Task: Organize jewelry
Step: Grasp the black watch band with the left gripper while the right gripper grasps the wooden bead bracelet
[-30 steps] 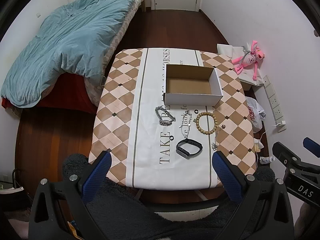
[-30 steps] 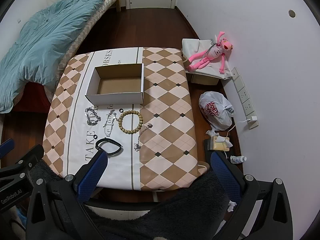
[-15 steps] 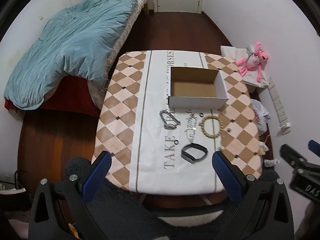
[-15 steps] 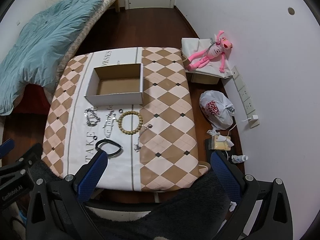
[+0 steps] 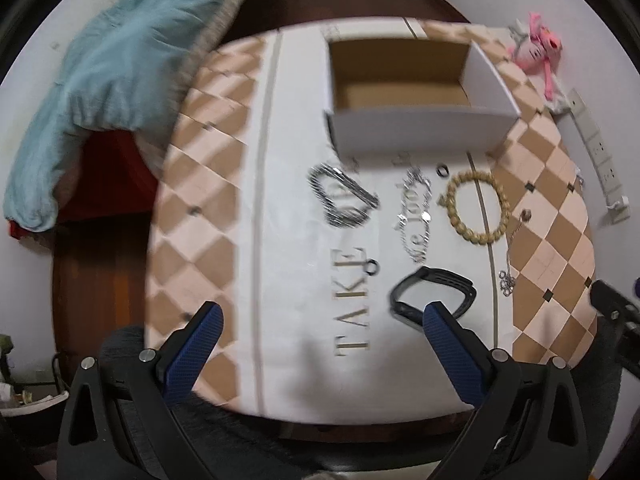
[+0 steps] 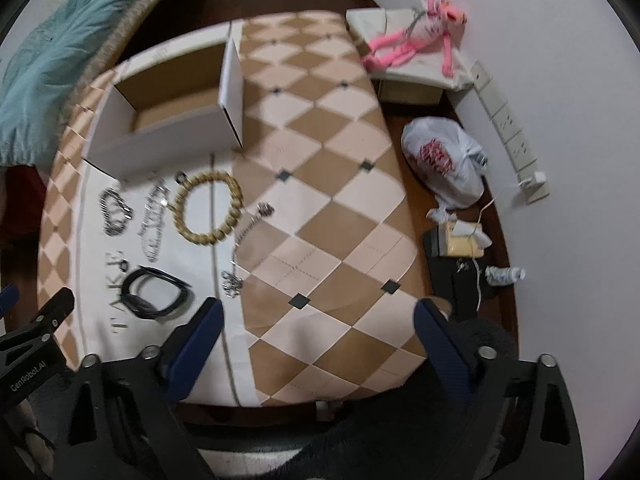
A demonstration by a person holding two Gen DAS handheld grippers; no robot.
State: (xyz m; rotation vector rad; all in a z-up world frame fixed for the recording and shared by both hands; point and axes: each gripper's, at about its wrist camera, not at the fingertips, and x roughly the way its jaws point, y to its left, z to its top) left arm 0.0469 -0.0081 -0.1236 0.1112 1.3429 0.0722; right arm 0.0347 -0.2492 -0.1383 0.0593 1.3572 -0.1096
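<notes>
An open white cardboard box (image 5: 416, 132) (image 6: 168, 140) stands empty at the far side of the table (image 5: 224, 184) (image 6: 332, 208). In front of it lie a thick silver chain (image 5: 342, 196) (image 6: 116, 210), a thin sparkly chain (image 5: 416, 216) (image 6: 154, 220), a wooden bead bracelet (image 5: 476, 208) (image 6: 208, 208), a fine chain with a charm (image 5: 510, 264) (image 6: 244, 244), two small dark rings (image 5: 442, 170) and a black band (image 5: 432, 292) (image 6: 154, 292). My left gripper (image 5: 320, 324) is open above the table's near edge, beside the band. My right gripper (image 6: 316, 320) is open and empty over the checked cloth.
A bed with a teal duvet (image 5: 112, 64) stands left of the table. A pink plush toy (image 6: 416, 40) lies on a cushion at the right wall. A white plastic bag (image 6: 444, 164), a power strip (image 6: 508, 128) and small clutter lie on the floor at the right.
Both grippers have moved down and forward toward the table, so the jewelry and box look much larger. The views are motion-blurred. Nothing on the table has moved.
</notes>
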